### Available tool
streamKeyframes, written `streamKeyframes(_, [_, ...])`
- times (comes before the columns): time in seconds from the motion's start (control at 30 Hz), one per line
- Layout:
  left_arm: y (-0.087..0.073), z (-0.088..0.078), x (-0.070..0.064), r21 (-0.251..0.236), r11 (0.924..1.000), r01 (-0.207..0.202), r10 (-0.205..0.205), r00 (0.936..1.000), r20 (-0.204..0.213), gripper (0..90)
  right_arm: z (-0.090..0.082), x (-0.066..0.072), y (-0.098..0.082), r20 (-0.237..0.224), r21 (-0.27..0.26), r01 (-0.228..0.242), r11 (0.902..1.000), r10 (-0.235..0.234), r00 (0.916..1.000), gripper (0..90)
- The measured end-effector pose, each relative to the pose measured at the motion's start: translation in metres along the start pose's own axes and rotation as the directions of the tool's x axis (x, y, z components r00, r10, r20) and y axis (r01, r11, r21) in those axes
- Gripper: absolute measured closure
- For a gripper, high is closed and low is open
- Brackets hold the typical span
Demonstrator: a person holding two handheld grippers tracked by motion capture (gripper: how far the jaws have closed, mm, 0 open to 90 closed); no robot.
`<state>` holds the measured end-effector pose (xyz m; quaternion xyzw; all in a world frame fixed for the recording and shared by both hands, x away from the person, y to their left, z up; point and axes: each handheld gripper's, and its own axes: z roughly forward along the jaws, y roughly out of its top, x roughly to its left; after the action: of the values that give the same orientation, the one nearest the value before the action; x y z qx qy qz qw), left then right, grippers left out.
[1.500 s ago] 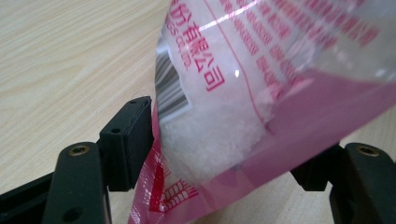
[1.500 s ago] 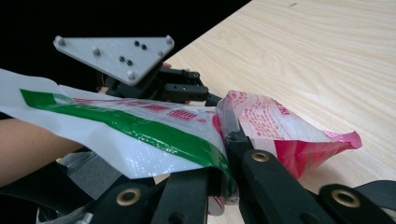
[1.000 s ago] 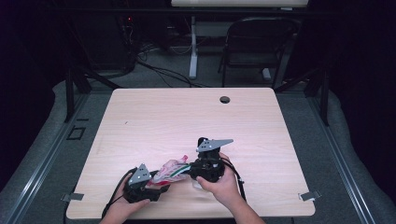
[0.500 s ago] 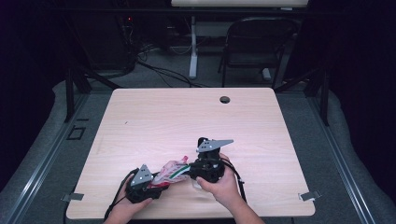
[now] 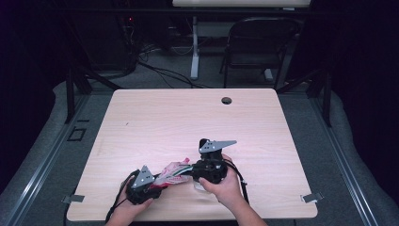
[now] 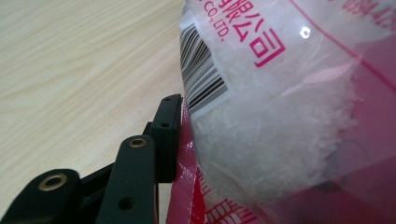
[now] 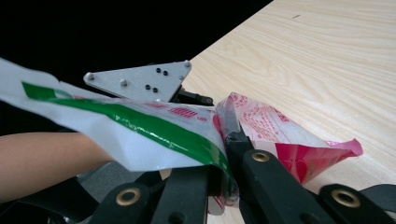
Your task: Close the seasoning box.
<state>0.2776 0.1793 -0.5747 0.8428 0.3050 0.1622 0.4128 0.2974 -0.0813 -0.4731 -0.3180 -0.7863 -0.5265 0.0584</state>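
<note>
- While both hands work near the lower edge of the counter point(image 5: 155, 117), a crinkled plastic bag point(image 5: 172, 170) with pink print stretches between the two tools in the lower middle of the high view.
- The left tool point(image 5: 157, 184), lower left of centre, has its jaws closed on the bag's red edge; in the left gripper view the bag point(image 6: 289, 112) shows a barcode and white fluffy contents at the right.
- The right tool point(image 5: 187, 172), just right of the bag, pinches a green-striped white part of it point(image 7: 140, 130) between closed jaws.
- A small dark hole point(image 5: 227, 100) sits near the counter's upper edge.
</note>
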Motion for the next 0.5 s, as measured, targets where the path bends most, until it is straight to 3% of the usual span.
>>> streamKeyframes(0.27, [0.0034, -0.0057, 0.0002, -0.013, 0.9996, -0.023, 0.022, 0.996, -0.087, 63.9, -0.0005, 0.0001, -0.0004, 0.037, -0.003, 0.016, 0.9999, -0.016, 0.9992, 89.9])
streamKeyframes(0.43, [0.0051, -0.005, -0.0026, -0.008, 0.9989, -0.046, 0.045, 0.9935, -0.105, 66.0, -0.0015, -0.0001, -0.0004, 0.05, -0.002, 0.023, 0.9997, -0.023, 0.9985, 89.9])
streamKeyframes(0.5, [0.0056, -0.0048, -0.003, -0.009, 0.9992, -0.038, 0.038, 0.9956, -0.086, 66.4, -0.0018, -0.0003, -0.0005, 0.052, -0.006, 0.023, 0.9997, -0.023, 0.9984, 90.0])
